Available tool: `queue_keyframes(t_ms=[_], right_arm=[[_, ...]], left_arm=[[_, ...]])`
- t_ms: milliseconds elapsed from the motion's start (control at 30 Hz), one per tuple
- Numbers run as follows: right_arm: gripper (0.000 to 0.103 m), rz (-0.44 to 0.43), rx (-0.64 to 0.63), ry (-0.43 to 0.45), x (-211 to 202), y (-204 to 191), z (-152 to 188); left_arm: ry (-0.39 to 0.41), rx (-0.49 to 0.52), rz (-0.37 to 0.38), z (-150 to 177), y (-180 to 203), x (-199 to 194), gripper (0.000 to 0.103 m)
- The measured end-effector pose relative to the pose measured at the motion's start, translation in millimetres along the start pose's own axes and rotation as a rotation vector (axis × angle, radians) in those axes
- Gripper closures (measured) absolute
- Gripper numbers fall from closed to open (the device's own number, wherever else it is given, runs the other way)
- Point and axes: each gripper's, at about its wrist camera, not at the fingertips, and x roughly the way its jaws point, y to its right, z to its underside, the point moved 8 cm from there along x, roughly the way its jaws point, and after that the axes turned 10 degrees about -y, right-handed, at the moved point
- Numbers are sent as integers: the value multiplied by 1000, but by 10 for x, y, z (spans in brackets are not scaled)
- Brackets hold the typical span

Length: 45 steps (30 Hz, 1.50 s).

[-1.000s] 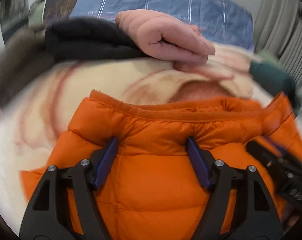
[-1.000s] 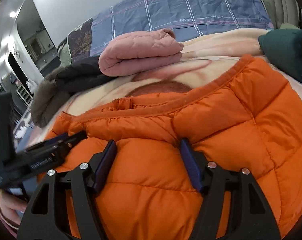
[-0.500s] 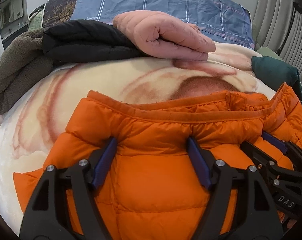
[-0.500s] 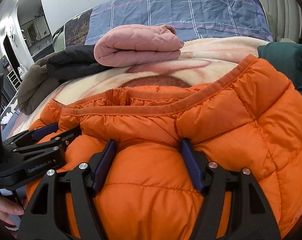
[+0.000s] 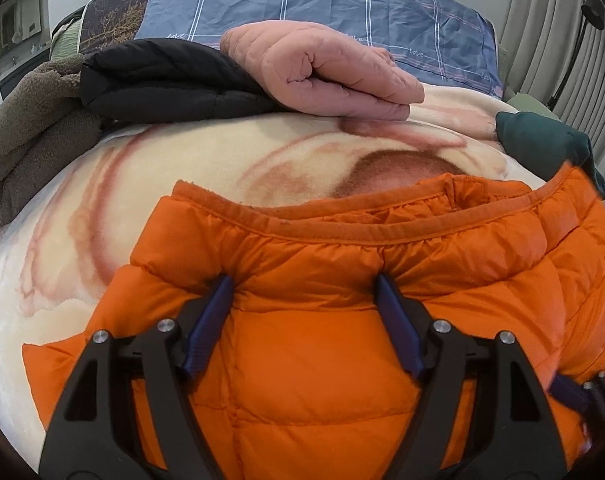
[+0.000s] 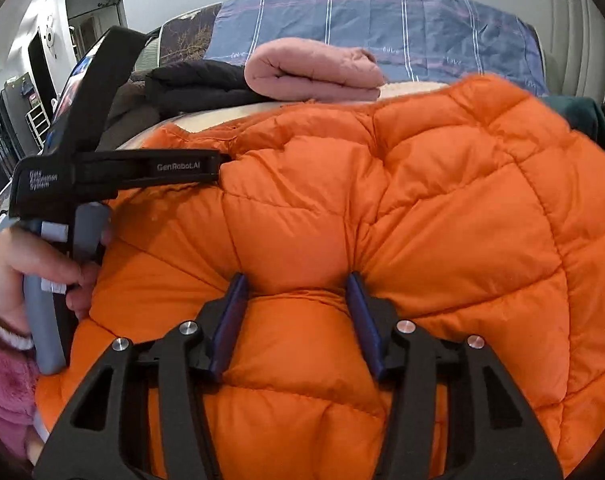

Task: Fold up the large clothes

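Orange puffer jacket [image 5: 342, 360] fills the space between and ahead of the left gripper [image 5: 304, 292] in the left wrist view, lying on a cream blanket [image 5: 182, 168] with reddish swirls. Its blue pads [image 5: 208, 324] stand wide, each sunk into a fold of the padding, pinching a broad puff of jacket between them. Beyond the fingertips runs the jacket's ribbed hem, and further off sit a folded pink quilted garment [image 5: 326, 76], a black one [image 5: 162, 76] to its left and a dark green cloth [image 5: 542, 144] on the right.

From the right wrist view, the right gripper [image 6: 298, 284] has just been closing, and a narrower bulge of the jacket [image 6: 422, 200] is squeezed between its pads [image 6: 230, 320]. Left of the fingers, a hand [image 6: 34, 256] in a pink sleeve holds the left gripper's [image 6: 222, 162] handle, its tip buried in the jacket.
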Motion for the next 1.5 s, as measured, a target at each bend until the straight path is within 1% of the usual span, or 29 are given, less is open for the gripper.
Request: queue_keyframes(t_ms=[100, 167, 200, 233, 300, 367, 467, 533, 567, 600, 667, 700, 767, 800, 833, 867, 900, 933, 967, 1000, 1033, 1100, 1167, 1200, 1267, 1333, 1400, 1467, 1500], right_arm=[[52, 14, 3, 12, -164, -10, 19], [52, -9, 31, 36, -435, -50, 110], [51, -27, 25, 47, -534, -110, 173], [46, -38, 4, 50, -610, -155, 246], [40, -7, -38, 17, -611, -195, 480], [39, 5, -22, 20, -509, -149, 638], [39, -18, 12, 3, -562, -135, 601], [39, -37, 47, 23, -679, -60, 503], [39, -12, 62, 75, -806, 50, 417], [39, 38, 70, 128, -920, 176, 338], [35, 142, 102, 176, -1023, 476, 243], [32, 171, 138, 175, -1020, 656, 217], [21, 172, 219, 132, -912, 996, 278], [15, 158, 238, 88, -791, 1105, 353], [8, 122, 241, 15, -566, 1212, 458], [3, 83, 256, -19, -439, 1247, 521], [3, 51, 276, -35, -379, 1269, 556], [3, 57, 277, -47, -382, 1264, 544], [3, 94, 269, -55, -428, 1236, 513], [10, 120, 272, -49, -492, 1219, 491], [25, 135, 277, -35, -579, 1204, 455], [44, 129, 299, 44, -919, 1178, 320], [45, 108, 296, 153, -1274, 1169, 116], [45, 114, 282, 194, -1396, 1183, -2], [51, 121, 224, 251, -1490, 1153, -315], [73, 123, 191, 249, -1366, 1157, -662], [79, 71, 197, 217, -1168, 1194, -932], [79, 31, 220, 165, -867, 1241, -1156], [79, 51, 232, 137, -668, 1331, -1237]], left_arm=[[0, 2, -5, 2, -2, 6, 28], [3, 5, -5, 8, 0, -1, 28], [4, 6, -6, 10, -1, 0, 28], [5, 5, -6, 11, -2, -2, 28], [5, 1, 0, 10, -7, 0, 28], [4, 0, 2, 9, -5, 2, 28], [8, 10, 11, 14, 23, -7, 27], [10, 12, 6, 14, 26, -7, 27], [9, 11, 6, 14, 25, -8, 27], [9, 8, 9, 15, 21, -8, 27], [9, 7, 11, 16, 15, -8, 27], [9, 6, 12, 16, 15, -7, 27], [9, 6, 14, 16, 14, -6, 27], [9, 5, 15, 15, 13, -6, 27], [9, 5, 15, 17, 13, -8, 27], [9, 5, 15, 17, 14, -7, 27], [9, 4, 17, 16, 15, -9, 27], [9, 4, 21, 14, 17, -9, 27], [9, 4, 24, 14, 21, -10, 27], [9, 6, 28, 14, 30, -11, 27], [10, 7, 27, 16, 30, -9, 27], [10, 4, 29, 16, 21, -6, 27], [11, 2, 30, 14, 11, -6, 27], [11, 1, 31, 13, 11, -8, 27], [11, 2, 29, 14, 12, -5, 27], [12, 2, 29, 15, 9, -4, 27], [12, 1, 30, 15, 11, -5, 27], [12, 2, 30, 15, 10, -5, 27], [12, 1, 30, 14, 10, -3, 27]])
